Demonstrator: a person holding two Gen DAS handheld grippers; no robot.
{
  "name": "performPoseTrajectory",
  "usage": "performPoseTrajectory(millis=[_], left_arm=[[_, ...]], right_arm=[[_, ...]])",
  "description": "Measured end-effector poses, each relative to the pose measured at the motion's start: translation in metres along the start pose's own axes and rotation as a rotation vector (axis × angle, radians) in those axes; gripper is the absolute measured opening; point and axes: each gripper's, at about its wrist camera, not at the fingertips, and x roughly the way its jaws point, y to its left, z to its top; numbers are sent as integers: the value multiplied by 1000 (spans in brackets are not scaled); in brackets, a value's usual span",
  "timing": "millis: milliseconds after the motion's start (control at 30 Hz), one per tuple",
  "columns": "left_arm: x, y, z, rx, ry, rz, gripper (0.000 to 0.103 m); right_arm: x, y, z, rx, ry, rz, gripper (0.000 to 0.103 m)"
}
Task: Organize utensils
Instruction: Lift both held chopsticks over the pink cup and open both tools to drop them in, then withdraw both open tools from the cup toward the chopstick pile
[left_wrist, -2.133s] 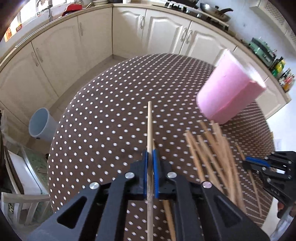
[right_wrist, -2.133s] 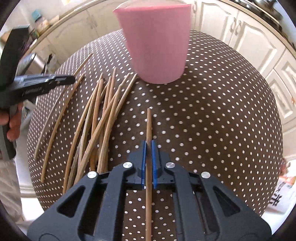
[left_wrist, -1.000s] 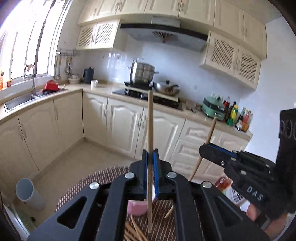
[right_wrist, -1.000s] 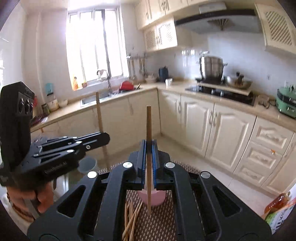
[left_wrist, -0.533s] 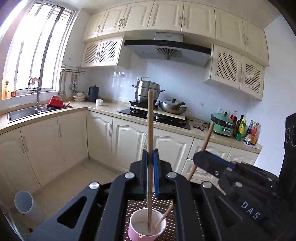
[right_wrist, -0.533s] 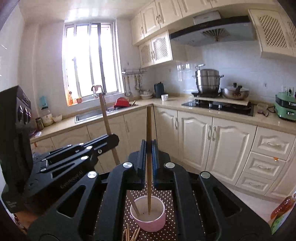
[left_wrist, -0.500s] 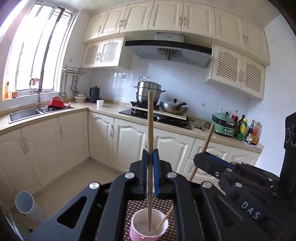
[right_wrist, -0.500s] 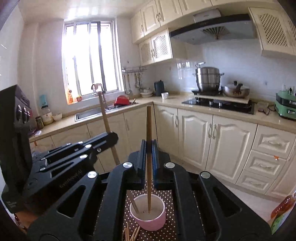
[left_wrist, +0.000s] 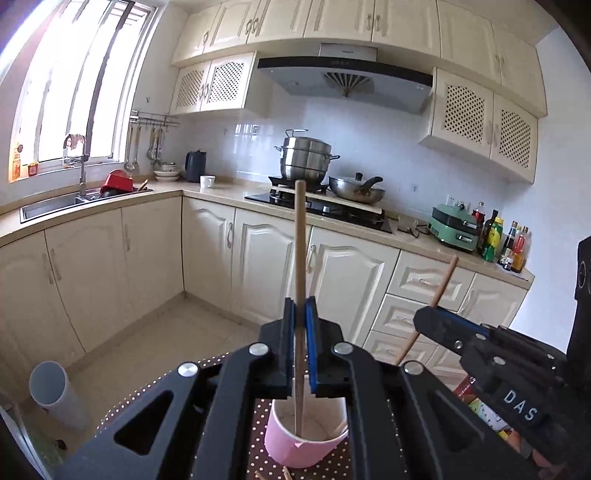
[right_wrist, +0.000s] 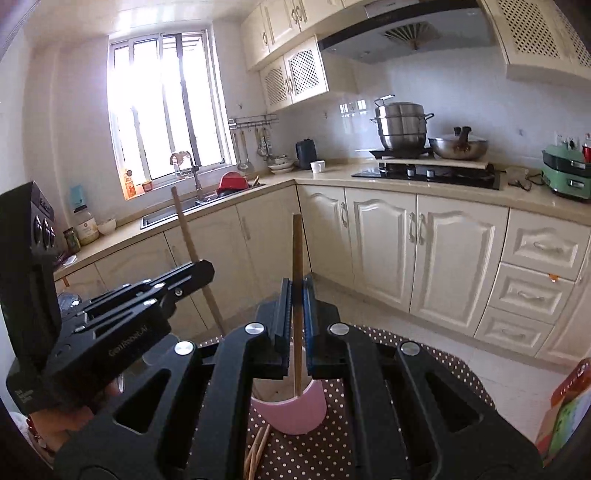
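Currently I am logging two chopsticks over one pink cup (left_wrist: 306, 439), which is standing on the dotted tablecloth (right_wrist: 424, 369). Left gripper (left_wrist: 300, 343): I am clamping the left chopstick (left_wrist: 300, 258) upright, its lower tip inside the cup, so it can drop straight in. Right gripper (right_wrist: 296, 325): I am pinching the right chopstick (right_wrist: 297, 266) vertically, its tip also entering the cup. Loose chopsticks (right_wrist: 256, 448) are lying just beside the cup, awaiting collection.

Above pink plastic cup (left_wrist: 306, 445): crowded by two upright wooden chopsticks (left_wrist: 300, 280) | flanks: black gripper (right_wrist: 125, 314) close alongside
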Motion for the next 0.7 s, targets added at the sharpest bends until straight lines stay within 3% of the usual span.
performPoseTrajectory(millis=[233, 267, 300, 333, 500, 567, 600, 633, 700], left_arm=[[-6, -4, -13, 19, 16, -21, 7], [-7, -4, -14, 21, 19, -22, 10], [-7, -4, -16, 19, 29, -21, 24], [-8, -4, -17, 18, 33, -20, 29], [-20, -5, -22, 20, 24, -19, 37], [-28, -4, -22, 7, 16, -16, 43], [-35, -3, -22, 0, 9, -15, 48], [-40, -3, -22, -3, 4, -14, 50], [-50, -3, -21, -11, -6, -13, 58]], right_arm=[[0, -2, -15, 27, 5, -10, 7], [0, -2, -16, 32, 7, -8, 7], [-1, -2, -16, 36, 10, -4, 7], [-2, -1, -17, 37, 10, -5, 7], [-13, 4, -17, 39, -9, -30, 8], [-18, 5, -17, 39, -19, -37, 16], [-22, 5, -17, 41, -27, -39, 33], [-27, 6, -17, 46, -37, -44, 58], [-39, 8, -17, 57, -75, -37, 60]])
